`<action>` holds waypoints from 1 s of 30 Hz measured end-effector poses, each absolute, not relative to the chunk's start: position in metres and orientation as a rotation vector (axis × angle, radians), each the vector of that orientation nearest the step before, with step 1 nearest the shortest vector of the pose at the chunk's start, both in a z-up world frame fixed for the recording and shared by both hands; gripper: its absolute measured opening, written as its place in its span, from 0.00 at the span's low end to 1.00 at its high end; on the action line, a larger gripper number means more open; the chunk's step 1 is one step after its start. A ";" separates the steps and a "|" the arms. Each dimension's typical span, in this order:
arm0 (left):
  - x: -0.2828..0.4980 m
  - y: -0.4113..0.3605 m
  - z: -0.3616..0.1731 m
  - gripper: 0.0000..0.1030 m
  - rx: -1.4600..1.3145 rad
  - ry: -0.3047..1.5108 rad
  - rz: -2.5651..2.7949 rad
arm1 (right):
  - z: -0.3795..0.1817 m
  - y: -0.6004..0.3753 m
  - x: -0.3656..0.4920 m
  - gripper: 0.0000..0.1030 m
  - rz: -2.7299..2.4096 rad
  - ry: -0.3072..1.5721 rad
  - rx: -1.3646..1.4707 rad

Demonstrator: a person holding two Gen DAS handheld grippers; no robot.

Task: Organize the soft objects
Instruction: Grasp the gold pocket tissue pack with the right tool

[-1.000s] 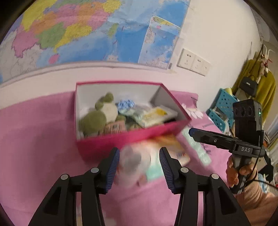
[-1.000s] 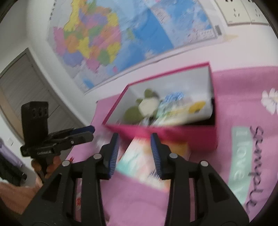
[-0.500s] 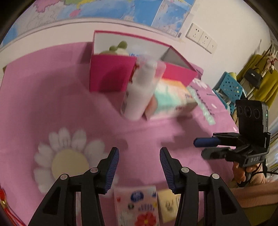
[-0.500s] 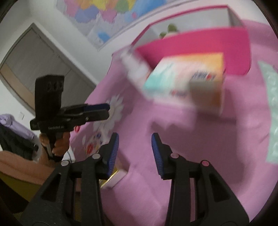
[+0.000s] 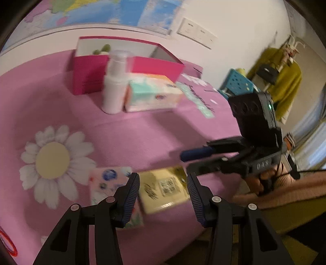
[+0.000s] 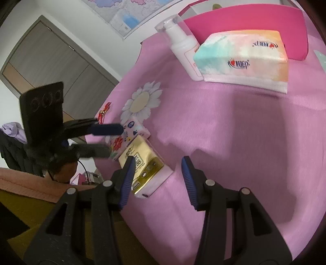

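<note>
Left wrist: both grippers (image 5: 163, 193) (image 6: 158, 177) tilt down over 2 tissue packs (image 5: 165, 188), jaws spread, empty.

My left wrist cam looks fwd and down along its fingers, close over the near edge of the pink cloth (image 5: 130, 134), facing the far wall w/ the map (image 5: 114, 12). My right wrist cam looks down from the other side, angled toward a door (image 6: 51, 67). Both share the yellow packet (image 5: 165, 189), pump bottle (image 6: 183, 49) and tissue pack (image 6: 244, 59)
</note>
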State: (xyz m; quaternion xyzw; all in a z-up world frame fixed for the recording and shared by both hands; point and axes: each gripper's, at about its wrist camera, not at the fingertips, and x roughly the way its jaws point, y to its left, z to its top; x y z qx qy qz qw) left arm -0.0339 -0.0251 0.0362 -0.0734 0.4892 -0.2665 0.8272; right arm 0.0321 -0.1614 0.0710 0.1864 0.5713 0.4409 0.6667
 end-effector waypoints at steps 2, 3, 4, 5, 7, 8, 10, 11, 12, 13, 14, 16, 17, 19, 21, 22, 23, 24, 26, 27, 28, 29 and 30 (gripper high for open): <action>-0.036 -0.028 0.031 0.47 -0.149 1.064 -0.555 | 0.071 -0.161 0.029 0.47 0.997 1.292 0.419; -0.036 -0.029 0.028 0.47 -0.146 1.078 -0.543 | 0.071 -0.160 0.028 0.47 0.998 1.293 0.419; -0.036 -0.030 0.025 0.47 -0.146 1.088 -0.536 | 0.071 -0.159 0.026 0.47 1.004 1.296 0.423; -0.037 -0.030 0.023 0.47 -0.150 1.098 -0.529 | 0.071 -0.158 0.026 0.47 1.006 1.299 0.423; -0.039 -0.033 0.019 0.48 -0.143 1.117 -0.504 | 0.069 -0.157 0.022 0.47 1.005 1.309 0.422; -0.038 -0.034 0.016 0.48 -0.133 1.133 -0.486 | 0.068 -0.157 0.021 0.47 1.006 1.312 0.423; -0.038 -0.038 0.010 0.48 -0.106 1.168 -0.452 | 0.066 -0.154 0.020 0.47 1.005 1.317 0.422; -0.038 -0.038 0.009 0.48 -0.109 1.169 -0.459 | 0.066 -0.153 0.019 0.47 1.007 1.317 0.425; -0.039 -0.040 0.010 0.48 -0.113 1.167 -0.472 | 0.065 -0.153 0.019 0.47 1.008 1.318 0.430; -0.038 -0.041 0.010 0.48 -0.116 1.163 -0.477 | 0.064 -0.153 0.018 0.47 1.007 1.318 0.432; -0.037 -0.042 0.009 0.48 -0.125 1.163 -0.483 | 0.063 -0.153 0.017 0.47 1.003 1.319 0.432; -0.032 -0.044 0.007 0.47 -0.139 1.166 -0.485 | 0.062 -0.153 0.016 0.47 0.991 1.318 0.437; -0.030 -0.045 0.006 0.47 -0.142 1.168 -0.485 | 0.062 -0.157 0.015 0.47 0.986 1.315 0.442; -0.027 -0.045 0.004 0.46 -0.160 1.166 -0.491 | 0.062 -0.161 0.014 0.47 0.971 1.308 0.451; -0.023 -0.048 0.003 0.41 -0.173 1.164 -0.498 | 0.060 -0.167 0.014 0.47 0.949 1.304 0.463; -0.021 -0.049 0.003 0.40 -0.174 1.161 -0.498 | 0.059 -0.170 0.014 0.46 0.933 1.301 0.469; -0.019 -0.050 0.003 0.39 -0.173 1.158 -0.500 | 0.059 -0.172 0.014 0.46 0.921 1.298 0.471; -0.017 -0.052 0.003 0.36 -0.174 1.156 -0.502 | 0.060 -0.175 0.014 0.45 0.907 1.295 0.472; -0.012 -0.054 0.002 0.34 -0.181 1.155 -0.508 | 0.059 -0.182 0.015 0.45 0.879 1.293 0.489; -0.009 -0.055 0.001 0.33 -0.186 1.155 -0.513 | 0.059 -0.186 0.015 0.45 0.865 1.290 0.494; -0.005 -0.056 0.000 0.32 -0.189 1.155 -0.513 | 0.060 -0.189 0.014 0.45 0.854 1.286 0.492; -0.003 -0.057 0.000 0.32 -0.190 1.154 -0.513 | 0.060 -0.191 0.013 0.45 0.848 1.283 0.494; -0.001 -0.058 0.000 0.32 -0.190 1.153 -0.517 | 0.060 -0.194 0.011 0.45 0.840 1.279 0.503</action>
